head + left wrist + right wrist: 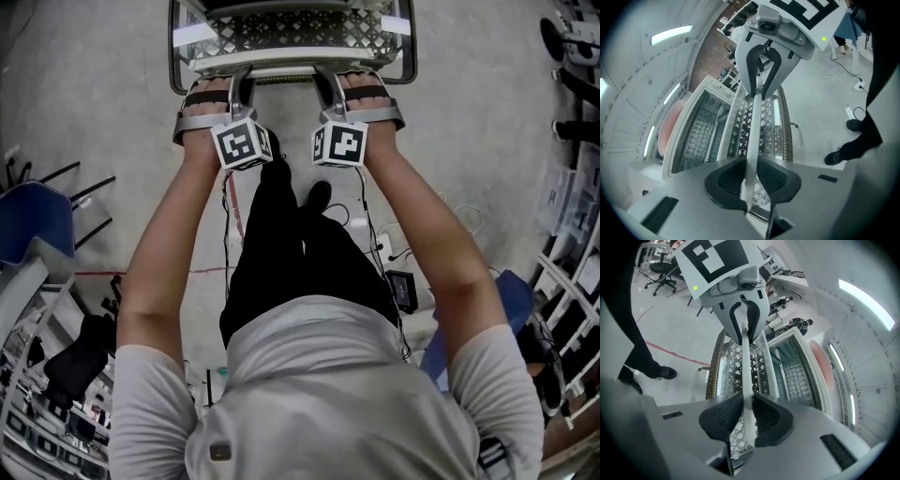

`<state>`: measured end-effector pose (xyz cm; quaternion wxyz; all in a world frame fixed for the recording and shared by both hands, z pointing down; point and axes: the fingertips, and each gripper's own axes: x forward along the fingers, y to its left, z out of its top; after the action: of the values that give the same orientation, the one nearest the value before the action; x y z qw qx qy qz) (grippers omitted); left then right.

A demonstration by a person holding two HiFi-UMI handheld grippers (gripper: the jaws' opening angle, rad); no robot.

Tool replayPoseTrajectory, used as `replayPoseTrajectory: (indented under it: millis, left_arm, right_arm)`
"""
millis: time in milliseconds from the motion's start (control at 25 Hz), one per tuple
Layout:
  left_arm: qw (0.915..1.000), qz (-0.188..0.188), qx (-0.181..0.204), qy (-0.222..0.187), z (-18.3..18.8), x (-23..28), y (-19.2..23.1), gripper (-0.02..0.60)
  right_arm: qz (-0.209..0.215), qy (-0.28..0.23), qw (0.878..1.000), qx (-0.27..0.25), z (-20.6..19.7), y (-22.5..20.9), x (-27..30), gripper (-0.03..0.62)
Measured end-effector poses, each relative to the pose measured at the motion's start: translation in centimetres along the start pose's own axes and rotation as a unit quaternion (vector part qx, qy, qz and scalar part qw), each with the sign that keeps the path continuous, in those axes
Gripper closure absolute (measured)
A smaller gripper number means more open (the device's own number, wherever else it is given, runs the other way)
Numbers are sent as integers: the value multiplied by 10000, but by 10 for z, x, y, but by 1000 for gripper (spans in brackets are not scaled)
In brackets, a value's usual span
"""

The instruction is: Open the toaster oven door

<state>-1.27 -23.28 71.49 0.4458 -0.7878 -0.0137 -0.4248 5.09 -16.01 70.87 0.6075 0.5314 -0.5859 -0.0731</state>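
Observation:
The toaster oven sits at the top of the head view, its glass door swung out toward me. Both grippers hold the door's white handle bar side by side. My left gripper is shut on the bar's left part and my right gripper on its right part. In the left gripper view the handle runs between the black pads of the left gripper, with the oven cavity to the left. In the right gripper view the handle is pinched in the right gripper.
Cables and a power strip lie on the grey floor behind my legs. A blue chair stands at the left, and shelving lines the right side. A black shoe shows on the floor beside the oven.

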Motion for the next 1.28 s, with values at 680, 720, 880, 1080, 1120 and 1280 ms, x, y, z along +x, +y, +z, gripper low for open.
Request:
replayPoseTrajectory:
  millis: [680,720,880,1080,1120,1280]
  left_arm:
    - [9964,821,183,54,-10,30,-57,483]
    - [9957,897,221,29,-10,33,-61,483]
    - [9927,1154,356,77,-15,53,-85,483]
    - [9889,1420,429,15,-21,76,-113,469]
    - [9881,1470,442,6,-23,78,-118,463]
    - [9830,1767,504,-40,-30,88,-123,457]
  right_arm:
    - [-705,-94,9971,-273,-17,60,26,508]
    - [-744,-79,9968,-264,-20,64,28,507]
    - [-754,-139,9969,-200,-30,88,46,502]
    - [-943,-283,9949,-209,-40,114,64,500]
    - [-987,-325,9944,-176,-40,118,66,500]
    - [-1146,-425,9925,-54,-38,125,75,502]
